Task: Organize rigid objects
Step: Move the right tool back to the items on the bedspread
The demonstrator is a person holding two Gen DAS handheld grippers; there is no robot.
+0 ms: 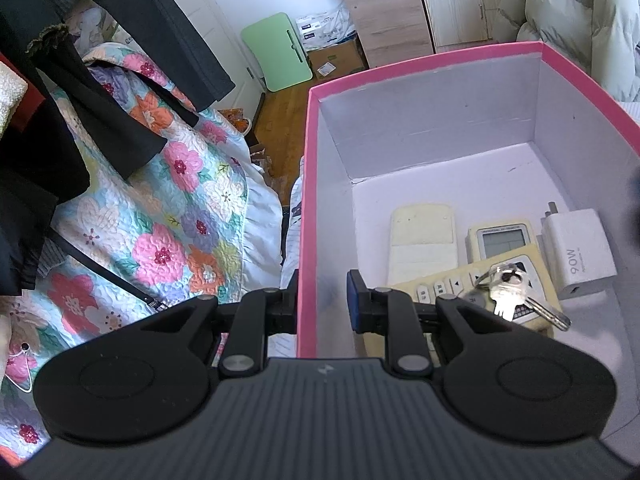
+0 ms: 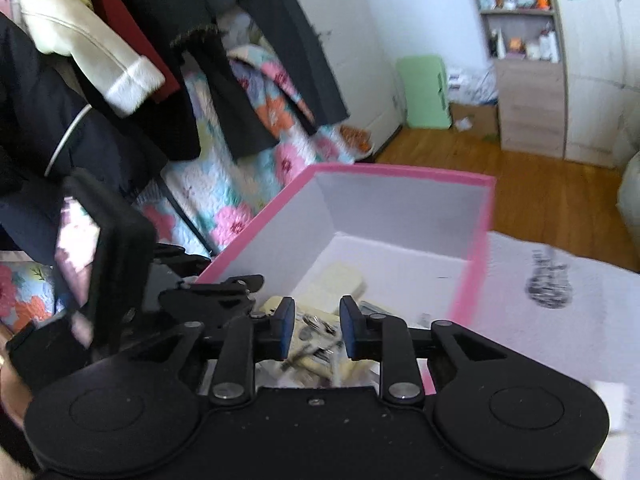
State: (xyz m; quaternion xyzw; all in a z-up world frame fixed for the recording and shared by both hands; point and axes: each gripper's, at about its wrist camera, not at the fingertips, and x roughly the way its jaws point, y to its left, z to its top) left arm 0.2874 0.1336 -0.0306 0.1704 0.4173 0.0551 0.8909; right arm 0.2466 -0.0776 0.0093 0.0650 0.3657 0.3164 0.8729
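Note:
A pink box (image 1: pixel 306 216) with a white inside holds two cream remotes (image 1: pixel 422 240), a small thermometer display (image 1: pixel 502 240), a white 90W charger (image 1: pixel 578 256) and a bunch of keys (image 1: pixel 512 292). My left gripper (image 1: pixel 324 300) straddles the box's left wall, one finger outside and one inside, with gaps to the wall. My right gripper (image 2: pixel 314 330) is open and empty above the near end of the box (image 2: pixel 476 256), over the keys (image 2: pixel 318 326) and remotes (image 2: pixel 340 280). The right wrist view is blurred.
The box sits on a bed with a floral quilt (image 1: pixel 172 216) to the left and a white sheet (image 2: pixel 560 300) to the right. Dark clothes (image 1: pixel 60 100) hang at left. A wooden floor (image 2: pixel 540 188), green board (image 1: pixel 280 56) and cabinet (image 1: pixel 392 20) lie beyond.

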